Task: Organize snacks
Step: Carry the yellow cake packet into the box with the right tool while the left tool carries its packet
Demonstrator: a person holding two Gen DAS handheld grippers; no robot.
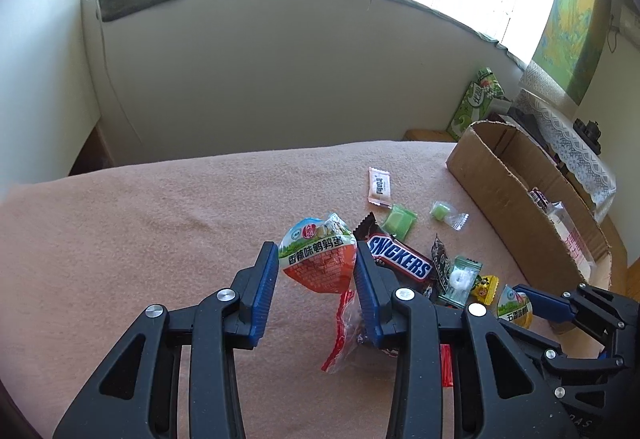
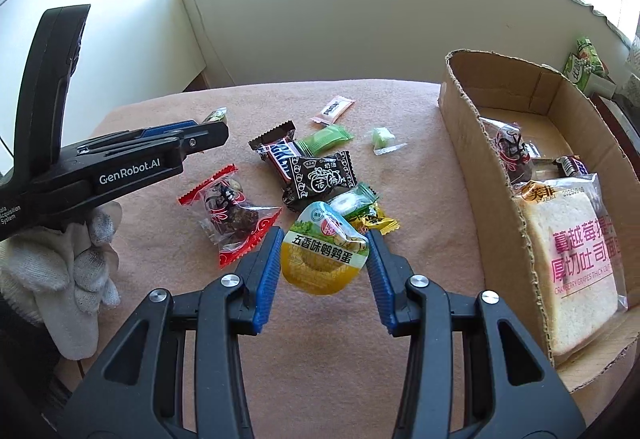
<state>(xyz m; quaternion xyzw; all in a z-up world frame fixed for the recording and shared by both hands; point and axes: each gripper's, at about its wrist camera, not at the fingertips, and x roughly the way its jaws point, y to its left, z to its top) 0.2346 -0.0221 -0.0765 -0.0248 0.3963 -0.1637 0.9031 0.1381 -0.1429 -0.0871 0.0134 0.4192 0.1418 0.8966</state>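
The left gripper is clamped on a red quail-egg pack, held just above the pink blanket. The right gripper pinches a yellow quail-egg pack the same way. Beyond both lies the loose pile: a Snickers bar, a black plum candy, a green wafer. Far right stands the cardboard box, with packaged toast inside. A gloved hand holds the left tool.
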